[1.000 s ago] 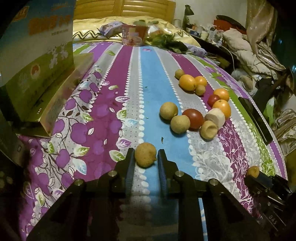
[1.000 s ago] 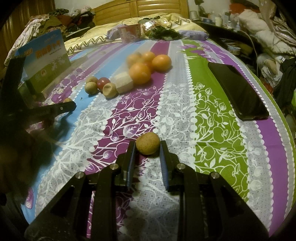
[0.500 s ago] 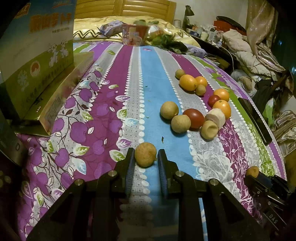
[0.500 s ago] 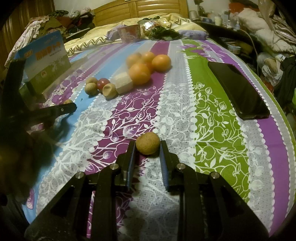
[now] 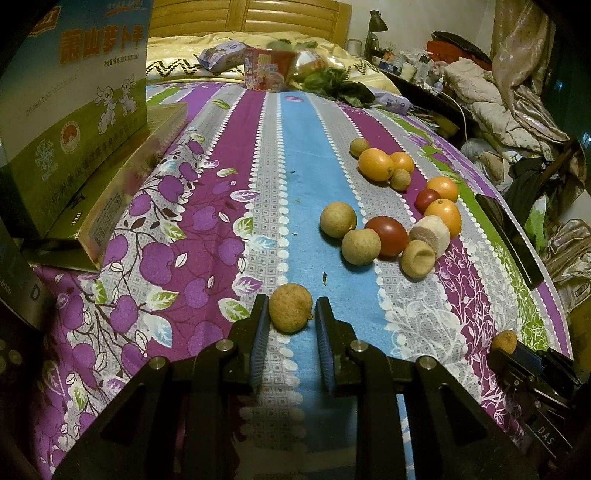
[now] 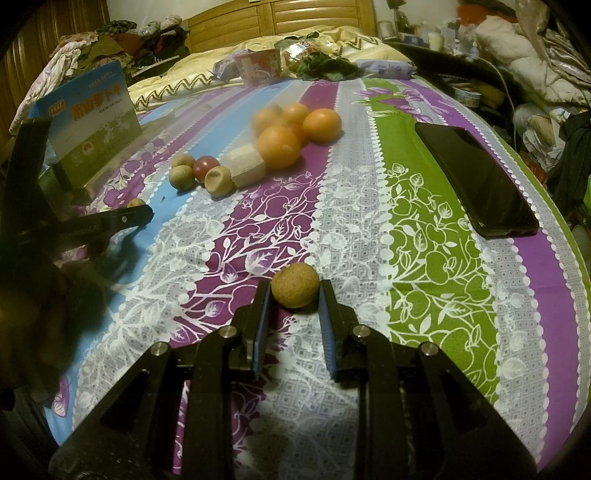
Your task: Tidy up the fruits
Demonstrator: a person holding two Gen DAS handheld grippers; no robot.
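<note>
From my left wrist, my left gripper pinches a brown longan over the blue stripe; the green box beside it bears Chinese characters. From my right wrist, my right gripper pinches another longan; only here the whole black phone shows, on the bedspread's green stripe.

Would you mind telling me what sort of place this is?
Most likely a lived-in bedroom: the fruit lies on a bed's striped sheet, with a wooden headboard behind and heaped clothes alongside.
</note>
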